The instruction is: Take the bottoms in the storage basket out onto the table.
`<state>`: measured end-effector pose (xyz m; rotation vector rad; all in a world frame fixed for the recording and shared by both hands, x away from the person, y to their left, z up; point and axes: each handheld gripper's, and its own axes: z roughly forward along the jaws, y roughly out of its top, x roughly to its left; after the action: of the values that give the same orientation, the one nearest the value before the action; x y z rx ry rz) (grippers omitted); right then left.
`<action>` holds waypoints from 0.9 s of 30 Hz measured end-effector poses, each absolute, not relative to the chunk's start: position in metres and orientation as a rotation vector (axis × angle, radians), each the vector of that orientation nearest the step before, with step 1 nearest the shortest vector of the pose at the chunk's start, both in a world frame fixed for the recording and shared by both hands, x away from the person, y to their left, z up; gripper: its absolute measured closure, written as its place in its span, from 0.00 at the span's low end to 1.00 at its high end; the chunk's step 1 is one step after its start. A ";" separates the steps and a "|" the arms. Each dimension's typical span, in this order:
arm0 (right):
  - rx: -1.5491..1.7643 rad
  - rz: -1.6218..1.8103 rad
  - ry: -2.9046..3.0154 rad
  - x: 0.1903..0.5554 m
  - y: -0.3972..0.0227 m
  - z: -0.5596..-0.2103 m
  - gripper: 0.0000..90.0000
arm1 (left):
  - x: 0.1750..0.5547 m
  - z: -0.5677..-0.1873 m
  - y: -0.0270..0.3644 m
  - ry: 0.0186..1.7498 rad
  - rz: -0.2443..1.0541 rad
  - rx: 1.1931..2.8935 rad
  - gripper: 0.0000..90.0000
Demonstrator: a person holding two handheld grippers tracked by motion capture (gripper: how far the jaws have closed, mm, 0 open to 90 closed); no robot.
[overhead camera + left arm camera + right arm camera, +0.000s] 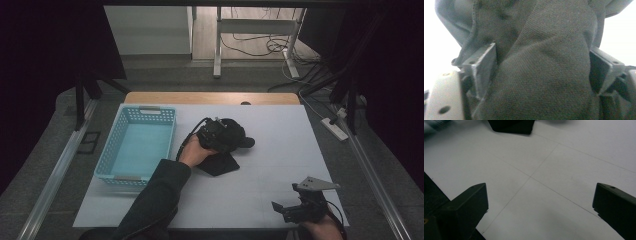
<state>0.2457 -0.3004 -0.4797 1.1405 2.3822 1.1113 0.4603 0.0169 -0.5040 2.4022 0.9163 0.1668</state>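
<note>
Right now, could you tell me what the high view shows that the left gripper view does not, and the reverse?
High view: the blue basket left of the work, and the right gripper with open jaws near the front edge of the table. Left gripper view: the weave and a stitched hem of the black cloth, close up. Both: the left gripper with that cloth bunched between its jaws.

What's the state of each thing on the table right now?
Dark cloth: bunched between the left gripper's jaws, part lying on the table.
Left gripper: jaws spread wide around the cloth.
Right gripper: open, nothing held.
Blue basket: upright, nothing in it.
</note>
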 end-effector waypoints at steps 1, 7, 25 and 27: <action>1.141 1.111 2.383 0.246 -0.300 -0.480 0.00 | 0.460 -0.503 0.017 0.927 0.171 2.397 0.17; 1.141 1.111 2.383 0.246 -0.300 -0.480 0.00 | 0.460 -0.500 0.017 0.957 0.200 2.401 0.06; 1.141 1.109 2.387 0.246 -0.300 -0.480 0.00 | 0.461 -0.486 0.022 0.922 0.083 2.312 0.00; 1.141 1.109 2.387 0.246 -0.300 -0.480 0.00 | 0.461 -0.484 0.023 0.915 0.075 2.310 0.00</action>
<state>0.2460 -0.3003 -0.4797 1.1413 2.3871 1.1092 0.4610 0.0227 -0.4839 2.3098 0.9151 0.0754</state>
